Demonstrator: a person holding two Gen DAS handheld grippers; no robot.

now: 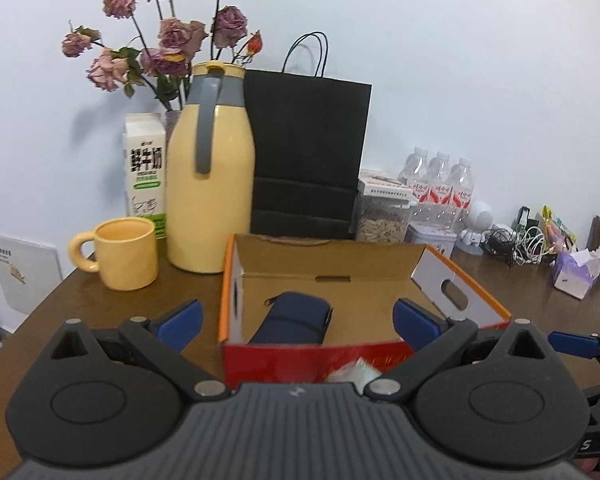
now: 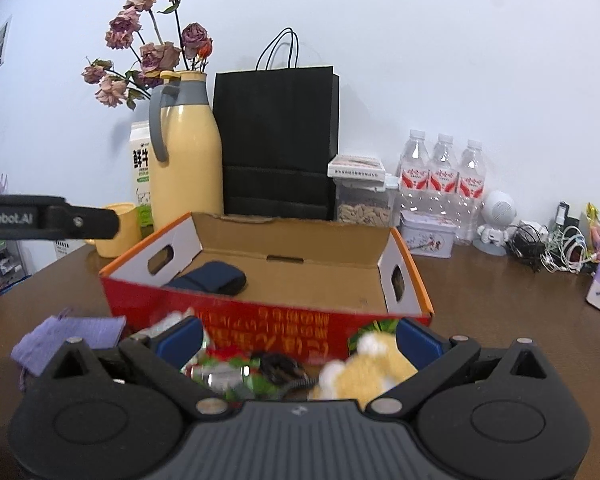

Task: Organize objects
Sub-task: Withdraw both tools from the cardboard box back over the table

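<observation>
A red and orange cardboard box point(image 1: 380, 276) point(image 2: 276, 332) stands open on the brown table. A dark blue pouch point(image 1: 292, 320) point(image 2: 212, 278) lies inside it at the left. My left gripper point(image 1: 296, 322) is open and empty, just in front of the box's near wall. My right gripper point(image 2: 300, 340) is open over loose items in front of the box: a yellow plush toy point(image 2: 364, 368), a shiny wrapped packet point(image 2: 224, 374), a dark round object point(image 2: 278, 366). A purple cloth bag point(image 2: 68, 338) lies to the left.
Behind the box stand a yellow thermos jug point(image 1: 210, 184), a yellow mug point(image 1: 124, 252), a milk carton point(image 1: 145, 168), dried roses point(image 1: 160, 40), a black paper bag point(image 1: 308, 152), a seed jar point(image 1: 382, 216), water bottles point(image 1: 440, 188), a tin point(image 2: 428, 238), cables point(image 1: 516, 242) and tissues point(image 1: 574, 274).
</observation>
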